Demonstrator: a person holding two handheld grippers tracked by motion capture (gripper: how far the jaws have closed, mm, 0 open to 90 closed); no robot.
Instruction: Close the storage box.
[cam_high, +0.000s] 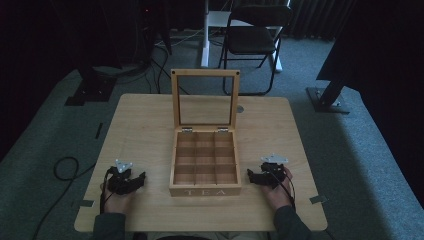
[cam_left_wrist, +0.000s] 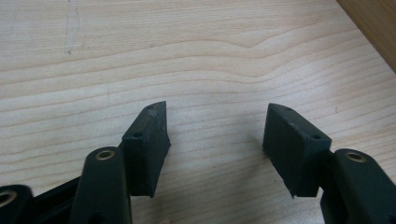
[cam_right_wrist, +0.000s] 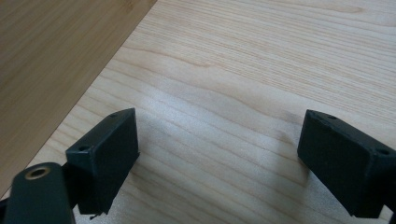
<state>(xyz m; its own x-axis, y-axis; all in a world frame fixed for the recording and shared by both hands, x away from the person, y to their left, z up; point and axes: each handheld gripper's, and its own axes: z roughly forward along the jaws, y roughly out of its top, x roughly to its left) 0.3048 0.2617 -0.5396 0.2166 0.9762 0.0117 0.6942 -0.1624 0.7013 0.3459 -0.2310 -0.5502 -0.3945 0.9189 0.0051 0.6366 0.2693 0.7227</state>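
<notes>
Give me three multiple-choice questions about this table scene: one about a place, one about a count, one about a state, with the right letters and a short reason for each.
1. Where does the tea box stand?
A. between the two grippers
B. at the far left corner of the table
C. on the chair

2. How many compartments does the box have?
A. four
B. six
C. nine

3. What is the state of the lid?
A. shut flat
B. open and upright
C. taken off and lying on the table

Answers:
1. A, because the high view shows the left gripper and the right gripper on either side of the box.
2. C, because the dividers form three rows of three.
3. B, because the lid stands up from the hinges at the back edge.
</notes>
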